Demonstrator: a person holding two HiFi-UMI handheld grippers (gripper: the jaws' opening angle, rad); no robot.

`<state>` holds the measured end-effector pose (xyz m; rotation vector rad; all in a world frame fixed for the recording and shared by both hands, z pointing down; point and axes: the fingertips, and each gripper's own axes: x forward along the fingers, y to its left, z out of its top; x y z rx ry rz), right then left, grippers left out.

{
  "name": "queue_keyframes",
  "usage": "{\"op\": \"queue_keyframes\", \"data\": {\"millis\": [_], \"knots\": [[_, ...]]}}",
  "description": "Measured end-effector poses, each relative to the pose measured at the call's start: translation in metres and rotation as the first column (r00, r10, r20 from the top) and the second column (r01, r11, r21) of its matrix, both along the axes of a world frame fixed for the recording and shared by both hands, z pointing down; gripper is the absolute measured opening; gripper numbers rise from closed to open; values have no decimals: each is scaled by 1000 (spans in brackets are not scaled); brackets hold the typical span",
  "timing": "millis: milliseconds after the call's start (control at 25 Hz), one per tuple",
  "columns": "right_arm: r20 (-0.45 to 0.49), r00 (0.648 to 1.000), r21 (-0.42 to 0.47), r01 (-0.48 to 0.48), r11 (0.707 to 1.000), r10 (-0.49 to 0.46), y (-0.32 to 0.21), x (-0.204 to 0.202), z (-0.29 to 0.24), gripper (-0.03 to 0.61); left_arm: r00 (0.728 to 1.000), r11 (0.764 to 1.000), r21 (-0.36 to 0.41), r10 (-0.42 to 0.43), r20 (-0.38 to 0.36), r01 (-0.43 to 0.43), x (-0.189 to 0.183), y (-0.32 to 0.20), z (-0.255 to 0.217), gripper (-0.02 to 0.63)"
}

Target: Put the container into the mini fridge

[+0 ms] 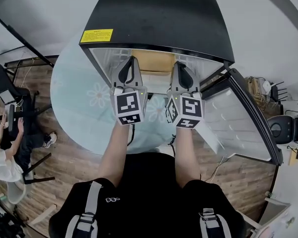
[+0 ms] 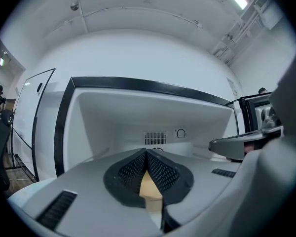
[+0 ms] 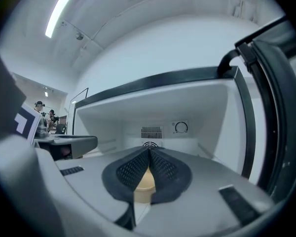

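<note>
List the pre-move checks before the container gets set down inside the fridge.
1. Door of the mini fridge swung open: ok.
2. Left gripper jaws shut on the container: ok.
3. Right gripper jaws shut on the container: ok.
4. Both grippers at the fridge opening, pointing at its back wall: ok.
5. Nothing visible in the compartment ahead: ok.
6. Gap between the container's underside and the fridge floor: cannot tell.

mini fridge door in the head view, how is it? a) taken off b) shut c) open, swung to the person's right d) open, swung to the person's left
c: the door hangs open at the right of the mini fridge, white liner showing, the container at the opening.
</note>
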<state>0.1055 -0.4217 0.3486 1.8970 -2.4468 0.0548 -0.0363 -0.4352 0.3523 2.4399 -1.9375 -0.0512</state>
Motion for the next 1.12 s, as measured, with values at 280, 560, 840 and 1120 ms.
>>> {"op": "queue_keyframes", "data": {"millis": [280, 560, 840, 1120], "knots": [[13, 998, 37, 56, 998, -57, 28, -12, -7, 3, 999, 1000, 5, 21, -27, -21, 3, 28, -5, 2], [-10, 998, 73, 68, 995, -67, 52, -21, -7, 2, 997, 999, 14, 51, -55, -50, 7, 53, -3, 2], [-3, 994, 63, 106, 992, -106, 66, -30, 2, 2, 995, 996, 10, 88, -56, -87, 16, 70, 7, 2], [-16, 993, 59, 118, 991, -117, 69, -34, 8, 2, 994, 996, 2, 89, -65, -89, 15, 70, 12, 2]]}}
